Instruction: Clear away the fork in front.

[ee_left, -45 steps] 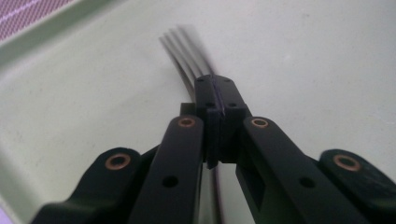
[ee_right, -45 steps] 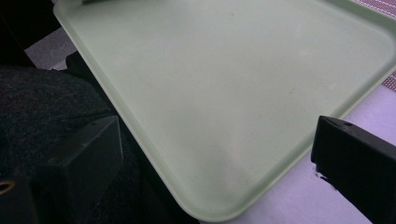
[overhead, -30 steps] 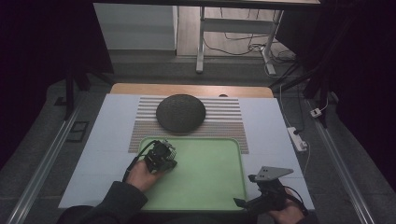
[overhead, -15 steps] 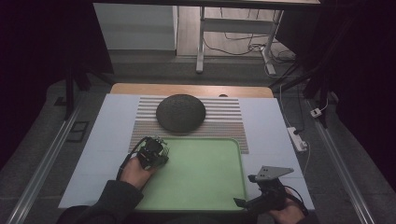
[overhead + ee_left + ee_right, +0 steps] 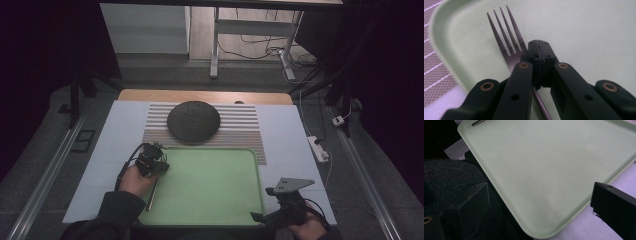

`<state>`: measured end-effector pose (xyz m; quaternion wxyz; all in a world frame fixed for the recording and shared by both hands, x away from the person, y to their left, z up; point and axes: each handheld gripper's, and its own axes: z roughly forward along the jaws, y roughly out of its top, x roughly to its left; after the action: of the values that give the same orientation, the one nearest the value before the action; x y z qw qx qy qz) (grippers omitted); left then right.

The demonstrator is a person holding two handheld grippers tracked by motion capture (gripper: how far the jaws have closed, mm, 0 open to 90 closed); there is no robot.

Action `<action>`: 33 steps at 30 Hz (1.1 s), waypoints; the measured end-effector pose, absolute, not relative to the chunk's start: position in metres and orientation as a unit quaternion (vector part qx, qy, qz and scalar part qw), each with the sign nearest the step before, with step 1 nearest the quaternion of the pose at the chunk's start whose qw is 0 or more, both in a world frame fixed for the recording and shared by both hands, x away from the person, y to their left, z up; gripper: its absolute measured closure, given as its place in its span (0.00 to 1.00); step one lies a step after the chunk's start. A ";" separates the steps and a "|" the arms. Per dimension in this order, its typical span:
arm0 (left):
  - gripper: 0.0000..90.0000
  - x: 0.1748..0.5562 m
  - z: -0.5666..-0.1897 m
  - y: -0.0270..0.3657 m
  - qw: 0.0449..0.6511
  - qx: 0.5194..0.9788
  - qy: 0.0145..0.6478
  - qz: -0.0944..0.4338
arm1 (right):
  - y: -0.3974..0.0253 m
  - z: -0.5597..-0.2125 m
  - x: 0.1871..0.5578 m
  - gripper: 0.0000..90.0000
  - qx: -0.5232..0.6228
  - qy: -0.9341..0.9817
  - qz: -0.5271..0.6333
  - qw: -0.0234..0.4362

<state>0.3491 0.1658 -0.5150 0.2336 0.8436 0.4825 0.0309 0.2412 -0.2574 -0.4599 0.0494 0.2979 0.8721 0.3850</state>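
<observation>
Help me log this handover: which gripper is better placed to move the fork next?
Left. The left gripper is shut on the fork at its neck, over the green tray by its left edge. The right gripper hangs open at the tray's near right corner, far from it.

Left gripper fingers pressed together; right gripper fingers spread.
</observation>
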 end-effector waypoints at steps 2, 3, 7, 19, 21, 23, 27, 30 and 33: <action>0.98 0.350 -0.515 0.169 0.236 0.840 0.487 0.032 | -0.257 -0.460 0.241 0.03 0.298 0.872 0.385 0.049; 0.98 0.350 -0.516 0.170 0.237 0.840 0.487 0.031 | -0.257 -0.460 0.241 0.03 0.298 0.872 0.385 0.048; 0.92 0.349 -0.514 0.170 0.241 0.838 0.489 0.026 | -0.257 -0.460 0.242 0.03 0.299 0.872 0.385 0.048; 0.39 0.311 -0.478 0.189 0.342 0.833 0.433 0.046 | -0.257 -0.460 0.241 0.02 0.302 0.870 0.385 0.053; 0.33 0.303 -0.474 0.194 0.359 0.828 0.428 0.042 | -0.257 -0.459 0.241 0.02 0.303 0.870 0.384 0.054; 0.29 0.294 -0.470 0.201 0.380 0.818 0.430 0.034 | -0.257 -0.459 0.241 0.02 0.305 0.869 0.385 0.055; 0.21 0.273 -0.464 0.214 0.401 0.810 0.427 0.037 | -0.258 -0.459 0.241 0.02 0.311 0.867 0.386 0.056; 0.14 0.257 -0.464 0.224 0.412 0.805 0.425 0.035 | -0.259 -0.459 0.242 0.02 0.313 0.866 0.384 0.062; 0.09 0.244 -0.465 0.233 0.418 0.804 0.421 0.041 | -0.260 -0.459 0.242 0.02 0.318 0.865 0.385 0.062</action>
<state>0.2439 0.2334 -0.4653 0.4181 0.8037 0.4215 0.0407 0.2421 -0.2598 -0.4590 0.0617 0.3176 0.8645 0.3845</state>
